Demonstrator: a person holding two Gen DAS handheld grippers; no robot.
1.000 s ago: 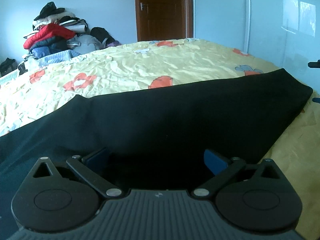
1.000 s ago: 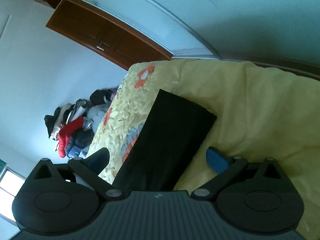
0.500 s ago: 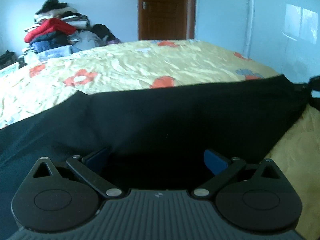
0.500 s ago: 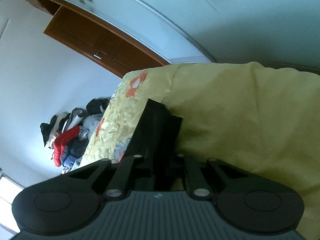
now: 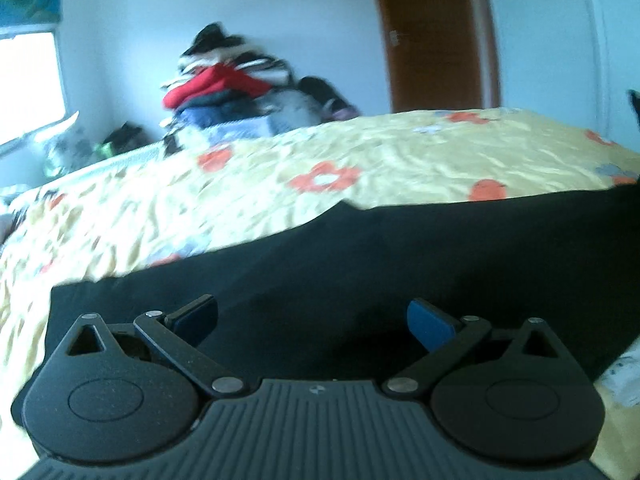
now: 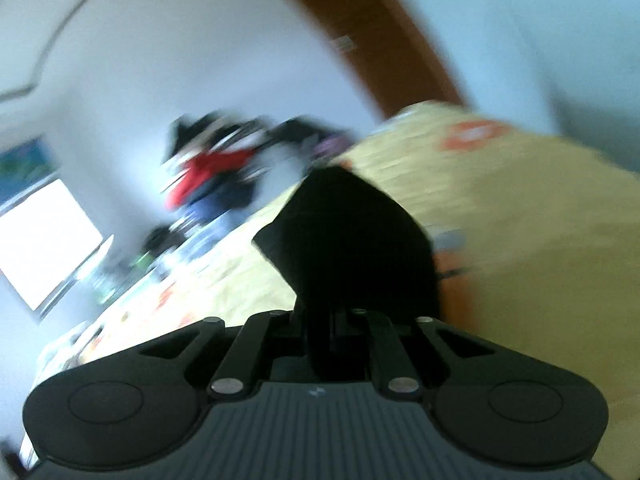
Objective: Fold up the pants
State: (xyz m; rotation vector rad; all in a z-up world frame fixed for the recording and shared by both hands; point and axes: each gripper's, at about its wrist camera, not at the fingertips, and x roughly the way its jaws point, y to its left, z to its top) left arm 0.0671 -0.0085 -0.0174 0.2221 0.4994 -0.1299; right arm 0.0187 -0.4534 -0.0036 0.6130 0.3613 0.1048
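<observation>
From the left wrist camera, the left gripper (image 5: 312, 322) stands with its jaws spread wide, the two blue pads well apart and nothing pinched between them. Its body is matte black plastic: a ribbed grey plate in the middle, two round discs at the sides, and thin link bars with silver rivets. Right under and ahead of the jaws lie the black pants (image 5: 360, 264), a smooth, dull, dark cloth stretched in a long band across the near part of the bed (image 5: 280, 184), with a squared corner at the left. The bed wears a crinkled yellow sheet printed with orange flowers. Behind it a heap of clothes (image 5: 224, 88), red, blue and striped, sits against a pale wall; a brown wooden door (image 5: 432, 36) stands to the right and a bright window (image 5: 28, 80) to the left.

From the right wrist camera, heavily blurred, the right gripper (image 6: 332, 320) has its link bars drawn together and its jaws clamped on a bunch of the black pants (image 6: 352, 232), which rises from the jaws in a soft pointed fold. The yellow sheet (image 6: 540, 220) lies to the right, and the smeared clothes heap (image 6: 212, 164) and door frame (image 6: 380, 40) are beyond it.
</observation>
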